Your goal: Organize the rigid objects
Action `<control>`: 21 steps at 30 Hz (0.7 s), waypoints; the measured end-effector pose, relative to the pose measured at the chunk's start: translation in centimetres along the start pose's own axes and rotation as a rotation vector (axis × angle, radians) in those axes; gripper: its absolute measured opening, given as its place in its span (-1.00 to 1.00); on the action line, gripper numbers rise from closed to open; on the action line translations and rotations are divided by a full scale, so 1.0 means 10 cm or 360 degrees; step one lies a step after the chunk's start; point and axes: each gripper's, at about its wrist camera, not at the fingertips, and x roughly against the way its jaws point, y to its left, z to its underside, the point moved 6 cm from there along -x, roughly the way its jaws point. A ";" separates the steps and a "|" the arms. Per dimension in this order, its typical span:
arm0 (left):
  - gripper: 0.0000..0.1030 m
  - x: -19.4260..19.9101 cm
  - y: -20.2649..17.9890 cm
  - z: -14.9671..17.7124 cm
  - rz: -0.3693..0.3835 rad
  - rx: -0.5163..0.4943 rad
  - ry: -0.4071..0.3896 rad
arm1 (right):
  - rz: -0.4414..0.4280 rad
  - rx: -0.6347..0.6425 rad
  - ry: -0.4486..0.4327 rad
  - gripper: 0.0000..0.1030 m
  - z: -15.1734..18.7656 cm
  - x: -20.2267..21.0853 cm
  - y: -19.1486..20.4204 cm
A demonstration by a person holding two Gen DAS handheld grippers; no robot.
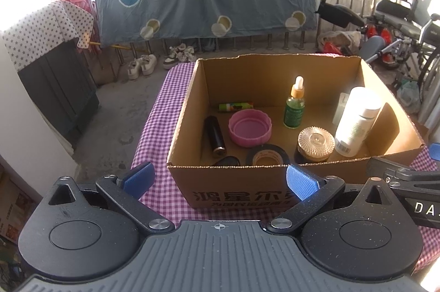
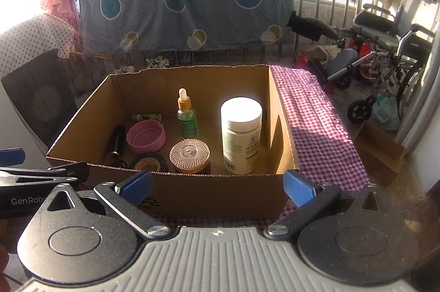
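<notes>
Two grippers, left gripper (image 1: 220, 178) and right gripper (image 2: 217, 185), fingers spread and empty, face a cardboard box (image 2: 209, 194) holding a white bottle (image 2: 241, 138) and dropper bottle (image 2: 187, 119).

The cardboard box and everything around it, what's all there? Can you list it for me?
open brown cardboard box: 1, brown, on the checked cloth
purple-and-white checked tablecloth: 1, under and right of the box
white plastic pill bottle: 1, white, upright, box right side
green glass dropper bottle: 1, green with orange collar, upright, box middle back
ribbed clear-lidded round jar: 1, amber, box front
pink plastic lid: 1, pink, box left
black tape roll: 1, black, box front
black cylinder tube: 1, black, lying at box left
small green tube: 1, green, lying at box back
blue patterned blanket: 1, on railing
wheelchair: 1, far right
left gripper: open, empty
right gripper: open, empty
</notes>
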 end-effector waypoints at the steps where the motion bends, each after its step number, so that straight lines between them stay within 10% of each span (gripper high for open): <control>1: 0.99 -0.01 -0.01 0.00 -0.0001 -0.0001 0.0002 | 0.0001 0.0000 0.0005 1.00 -0.01 -0.02 -0.01; 21: 0.99 -0.02 0.00 0.00 -0.0001 -0.0007 0.0015 | 0.0023 0.0020 0.0000 1.00 -0.01 -0.02 -0.01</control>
